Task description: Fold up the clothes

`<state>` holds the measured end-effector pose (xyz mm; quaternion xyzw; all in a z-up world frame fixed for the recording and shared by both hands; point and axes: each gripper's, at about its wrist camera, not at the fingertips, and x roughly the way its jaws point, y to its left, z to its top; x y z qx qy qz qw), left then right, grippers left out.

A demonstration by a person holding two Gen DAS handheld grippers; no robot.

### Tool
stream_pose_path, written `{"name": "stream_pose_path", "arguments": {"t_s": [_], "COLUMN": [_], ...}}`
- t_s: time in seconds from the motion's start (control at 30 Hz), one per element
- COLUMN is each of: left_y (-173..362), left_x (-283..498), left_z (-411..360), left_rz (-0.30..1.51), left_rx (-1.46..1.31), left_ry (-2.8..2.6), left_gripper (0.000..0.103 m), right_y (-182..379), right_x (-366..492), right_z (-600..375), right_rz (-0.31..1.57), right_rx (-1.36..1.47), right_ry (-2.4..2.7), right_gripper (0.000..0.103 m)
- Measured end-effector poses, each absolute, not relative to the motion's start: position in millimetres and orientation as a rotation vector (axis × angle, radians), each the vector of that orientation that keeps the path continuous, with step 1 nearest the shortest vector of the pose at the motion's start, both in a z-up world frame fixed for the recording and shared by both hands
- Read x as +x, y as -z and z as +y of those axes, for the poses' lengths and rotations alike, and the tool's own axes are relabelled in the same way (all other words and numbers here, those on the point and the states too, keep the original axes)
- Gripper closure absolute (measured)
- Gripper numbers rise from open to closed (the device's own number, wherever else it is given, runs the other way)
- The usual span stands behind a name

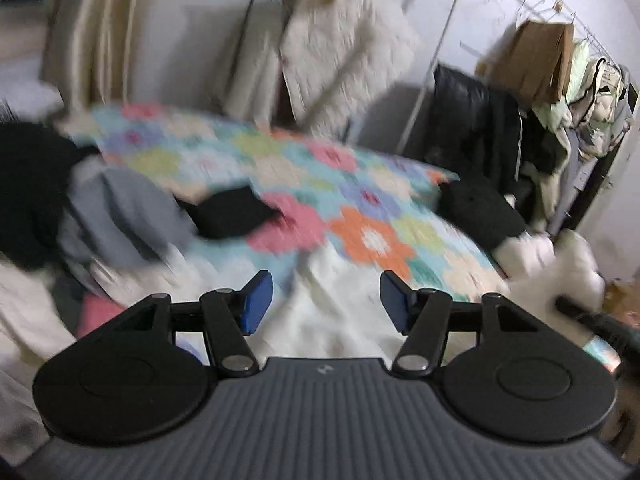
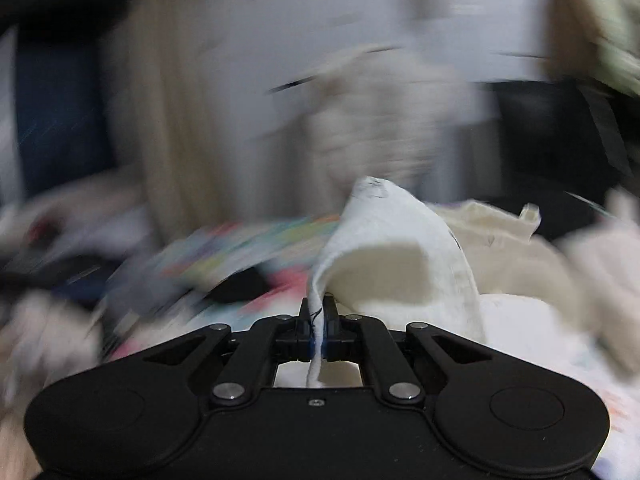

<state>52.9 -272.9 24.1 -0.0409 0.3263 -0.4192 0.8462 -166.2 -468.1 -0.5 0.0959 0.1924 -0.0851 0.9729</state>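
A white garment hangs lifted in the right wrist view, its edge pinched between the fingers of my right gripper, which is shut on it. The cloth arches up and over to the right. In the left wrist view my left gripper stands open above white cloth lying on the bed, with nothing between its blue pads. A grey garment and black pieces lie on the flowered bedspread beyond it. Both views are blurred by motion.
A black heap sits at the bed's left. A black cushion lies at the right edge. A clothes rail with hanging clothes stands at the right, a fluffy cream coat hangs on the back wall, and curtains hang at left.
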Motion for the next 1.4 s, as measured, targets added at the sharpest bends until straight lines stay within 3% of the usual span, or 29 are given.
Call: {"name": "stream_pose_path", "arguments": {"t_s": [0.3,0.5,0.63,0.77,0.83,0.9,1.07,1.2,1.23,1.3,1.33,1.37,1.4], "left_y": [52.5,39.1,32.9,43.7,46.9,43.6,44.9,62.2,68.5,78.2,80.5,78.8,76.5], "left_x": [67.8,77.7,69.5,58.7,48.8,42.5,24.7,22.5,22.9,18.1,16.0,18.6,21.8], "left_z": [-292.3,-268.7,-267.8,-294.2,-307.5,-312.3,-331.5,-362.8,-372.7,-385.3,-387.3,-381.5,-374.5], "left_rz": [0.911,0.844,0.786,0.84,0.838,0.833,0.8,0.812,0.835,0.838,0.832,0.839,0.848], "left_rx": [-0.136,-0.333,-0.307,-0.149,-0.039,-0.03,0.064,0.196,0.234,0.337,0.385,0.381,0.369], "left_ry": [0.95,1.017,1.039,1.074,1.084,1.139,1.216,1.179,1.193,1.2,1.182,1.15,1.117], "left_gripper": [0.045,0.044,0.044,0.044,0.044,0.044,0.026,0.025,0.029,0.06,0.088,0.097,0.097], "right_y": [81.7,58.8,70.0,90.7,82.9,70.8,46.8,53.0,59.3,75.6,84.3,90.8,95.6], "right_x": [-99.7,-109.3,-111.1,-116.8,-130.6,-147.8,-196.2,-221.5,-224.2,-226.8,-227.8,-228.6,-229.6], "right_z": [-380.0,-375.7,-364.5,-367.5,-377.4,-393.1,-456.8,-512.1,-524.7,-544.3,-552.0,-556.7,-559.3], "right_rz": [0.631,0.562,0.546,0.653,0.679,0.685,0.641,0.594,0.588,0.589,0.591,0.591,0.593], "right_rx": [0.072,-0.045,-0.057,0.008,0.063,0.119,0.267,0.382,0.416,0.484,0.519,0.548,0.568], "right_ry": [0.007,-0.058,-0.143,-0.168,-0.197,-0.191,-0.035,0.171,0.229,0.313,0.333,0.332,0.324], "right_gripper": [0.097,0.097,0.088,0.087,0.081,0.068,0.049,0.043,0.043,0.043,0.043,0.043,0.043]}}
